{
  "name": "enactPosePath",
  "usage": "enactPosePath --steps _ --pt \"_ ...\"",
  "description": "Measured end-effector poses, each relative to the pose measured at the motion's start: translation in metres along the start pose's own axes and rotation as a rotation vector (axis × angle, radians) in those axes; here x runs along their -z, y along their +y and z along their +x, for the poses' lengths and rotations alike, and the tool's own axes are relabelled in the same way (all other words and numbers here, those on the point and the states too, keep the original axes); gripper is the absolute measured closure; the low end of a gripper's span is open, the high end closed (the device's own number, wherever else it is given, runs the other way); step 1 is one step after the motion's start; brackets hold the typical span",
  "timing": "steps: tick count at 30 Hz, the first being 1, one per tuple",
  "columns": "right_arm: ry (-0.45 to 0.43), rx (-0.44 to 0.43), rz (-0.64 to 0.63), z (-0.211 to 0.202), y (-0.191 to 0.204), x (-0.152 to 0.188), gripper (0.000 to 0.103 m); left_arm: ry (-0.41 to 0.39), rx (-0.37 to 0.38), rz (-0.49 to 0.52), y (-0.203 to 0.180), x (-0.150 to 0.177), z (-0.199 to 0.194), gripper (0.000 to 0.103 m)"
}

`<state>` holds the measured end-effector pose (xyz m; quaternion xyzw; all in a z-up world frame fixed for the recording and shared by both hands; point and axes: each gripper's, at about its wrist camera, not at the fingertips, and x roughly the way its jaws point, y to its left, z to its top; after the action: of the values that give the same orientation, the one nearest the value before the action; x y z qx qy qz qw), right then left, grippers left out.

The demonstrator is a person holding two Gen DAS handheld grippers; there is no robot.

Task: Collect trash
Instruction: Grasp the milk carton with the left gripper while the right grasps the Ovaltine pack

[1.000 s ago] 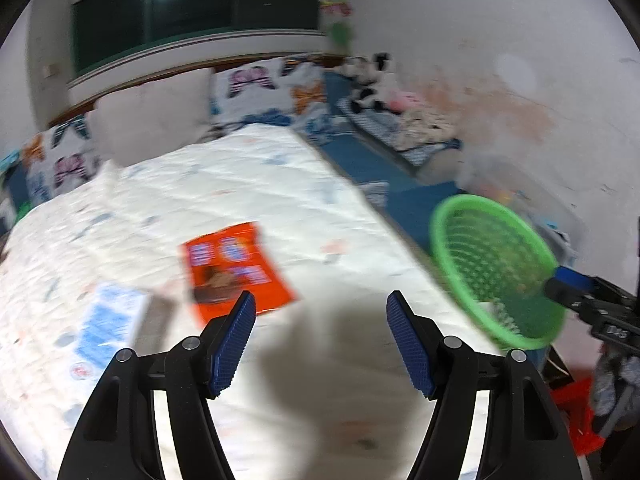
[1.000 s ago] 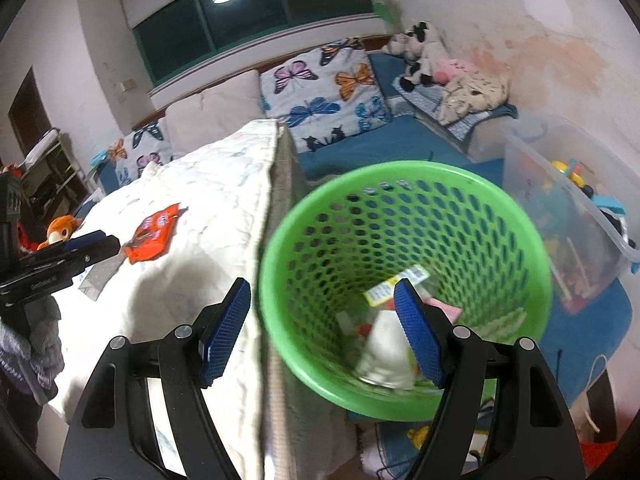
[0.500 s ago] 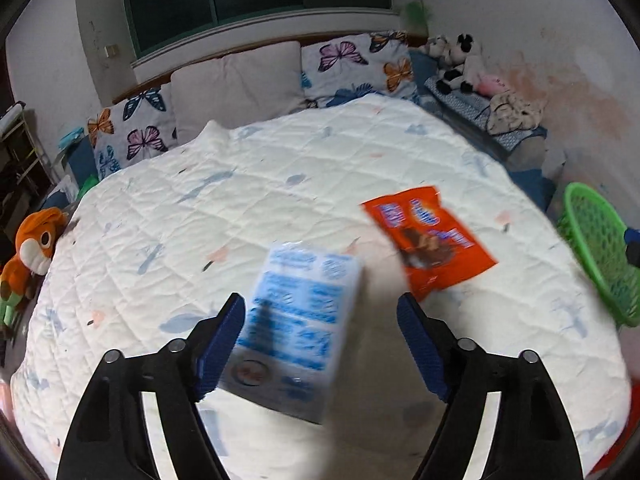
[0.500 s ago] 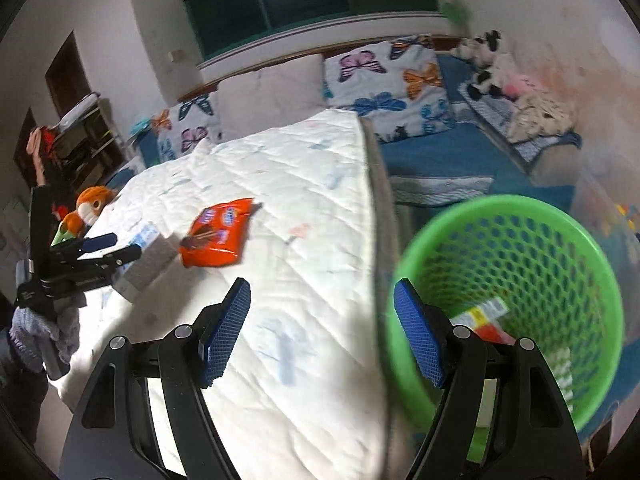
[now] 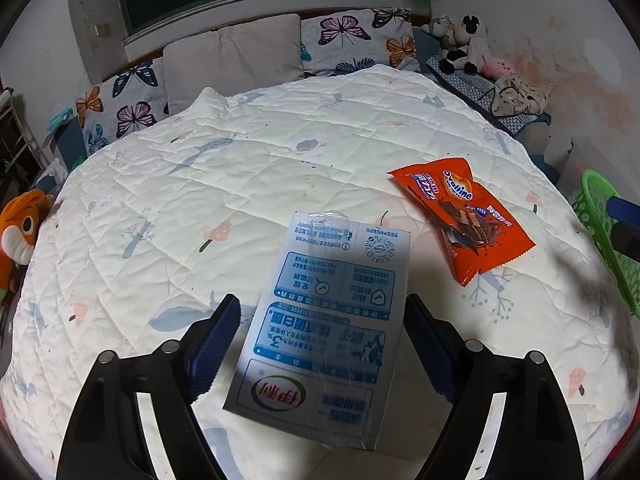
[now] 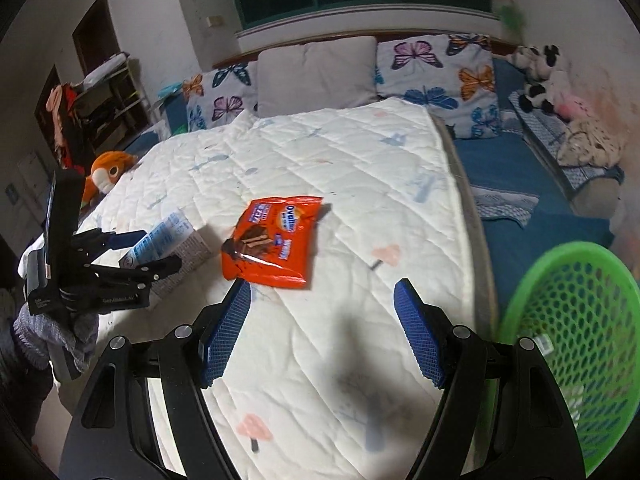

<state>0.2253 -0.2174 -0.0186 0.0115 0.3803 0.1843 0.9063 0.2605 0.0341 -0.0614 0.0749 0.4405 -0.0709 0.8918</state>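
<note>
While both tools hang over the quilted bed (image 5: 280,168), the left gripper (image 5: 320,344) has its blue-padded fingers spread to either side of a flat blue-and-white milk carton (image 5: 328,320) that lies on the quilt; its right pad sits at the carton's edge, though whether it touches cannot be told, and a gap shows at the left pad. Just beyond the carton to the right lies an orange Ovaltine wrapper (image 5: 464,220), flat on the quilt and apart from the carton. In the right wrist view the right gripper (image 6: 324,328) is also spread wide and holds nothing, hovering above the quilt near the wrapper (image 6: 272,240), which lies just ahead of its left pad. The green mesh basket (image 6: 572,320) stands off the bed's right edge, with some scraps visible inside it; in the left view only its rim (image 5: 600,232) shows at the far right. Butterfly-print pillows (image 5: 352,44) and a plain grey pillow (image 5: 232,60) line the headboard, an orange plush toy (image 5: 20,232) lies at the bed's left side, and a black-and-white plush toy (image 5: 464,40) sits in the far right corner
</note>
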Motion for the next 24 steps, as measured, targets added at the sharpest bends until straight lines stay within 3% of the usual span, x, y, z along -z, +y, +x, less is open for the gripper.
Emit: enactPosePath --steps 3,9,16,24 --pt "0.012 -0.007 -0.013 0.011 0.008 -0.008 0.029 -0.001 0.022 -0.006 0.001 0.000 0.002 0.032" --pt "0.040 -0.017 -0.039 0.034 0.023 -0.019 0.029 -0.023 0.020 0.001 0.001 0.002 -0.002 0.034" --pt "0.076 -0.025 -0.041 0.065 0.036 -0.027 0.017 -0.080 0.024 -0.052 0.019 0.004 -0.027 0.035" --pt "0.128 -0.036 0.026 0.099 0.040 -0.037 0.014 -0.126 0.026 -0.086 0.034 0.010 -0.049 0.035"
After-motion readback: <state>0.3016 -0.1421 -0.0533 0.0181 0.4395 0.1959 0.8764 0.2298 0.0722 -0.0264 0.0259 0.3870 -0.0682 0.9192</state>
